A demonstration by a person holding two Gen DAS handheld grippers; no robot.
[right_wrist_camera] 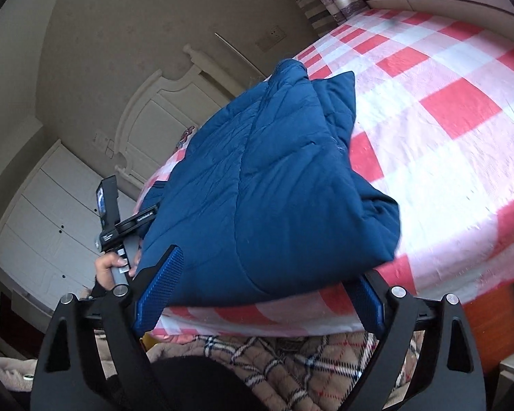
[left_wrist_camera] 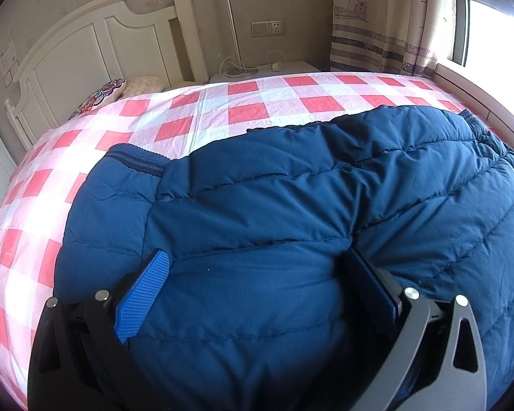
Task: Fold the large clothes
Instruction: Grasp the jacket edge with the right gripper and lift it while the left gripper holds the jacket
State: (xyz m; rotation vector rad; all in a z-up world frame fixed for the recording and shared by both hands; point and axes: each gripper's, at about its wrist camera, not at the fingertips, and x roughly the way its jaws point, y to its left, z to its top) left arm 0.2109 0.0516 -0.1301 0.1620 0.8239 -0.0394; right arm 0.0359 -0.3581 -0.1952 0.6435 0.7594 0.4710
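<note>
Red, pink and white checked bedsheet, spread over the bed. Cream panelled wooden headboard against the wall. Embroidered floral pillow at its foot. White bedside table bearing coiled cables. Wall socket plate. Boat-print striped curtain. White panelled wardrobe.

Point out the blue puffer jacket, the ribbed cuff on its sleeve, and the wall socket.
blue puffer jacket (left_wrist_camera: 274,205): left wrist view, on the quilted body.
ribbed cuff (left_wrist_camera: 137,159): left wrist view, on the striped knit band.
wall socket (left_wrist_camera: 277,28): left wrist view, on the socket plate.
</note>
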